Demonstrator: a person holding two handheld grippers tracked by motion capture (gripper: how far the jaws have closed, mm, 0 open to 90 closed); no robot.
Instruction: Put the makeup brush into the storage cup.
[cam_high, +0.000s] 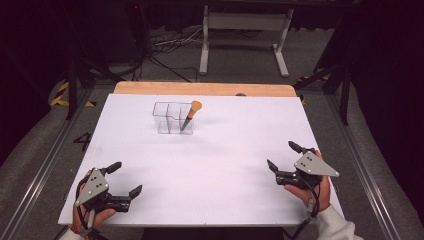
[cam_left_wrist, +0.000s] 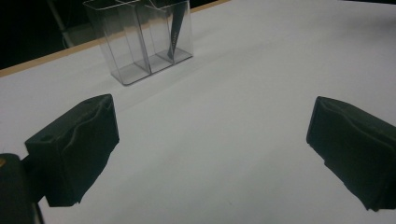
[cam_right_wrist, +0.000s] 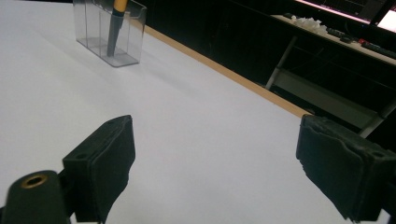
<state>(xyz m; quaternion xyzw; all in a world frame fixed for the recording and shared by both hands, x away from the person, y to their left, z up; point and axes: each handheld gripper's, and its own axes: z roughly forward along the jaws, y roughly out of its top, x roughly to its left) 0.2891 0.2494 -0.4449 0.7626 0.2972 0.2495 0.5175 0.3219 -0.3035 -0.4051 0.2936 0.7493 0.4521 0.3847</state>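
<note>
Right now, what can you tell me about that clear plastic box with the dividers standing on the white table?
The clear plastic organiser box looks like thin, see-through acrylic, open at the top and split by upright walls into three narrow compartments in a row. It stands upright on the white table, toward the far side, apart from both grippers. An orange-handled tool with a dark pointed end leans in its right-hand end compartment as the high view shows it, handle sticking out above the rim. The other compartments look empty.

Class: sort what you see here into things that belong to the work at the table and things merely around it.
Part of the work:
clear organizer
orange-handled tool in its right end compartment
left gripper, open
right gripper, open

Just around:
white frame
floor cables
</note>
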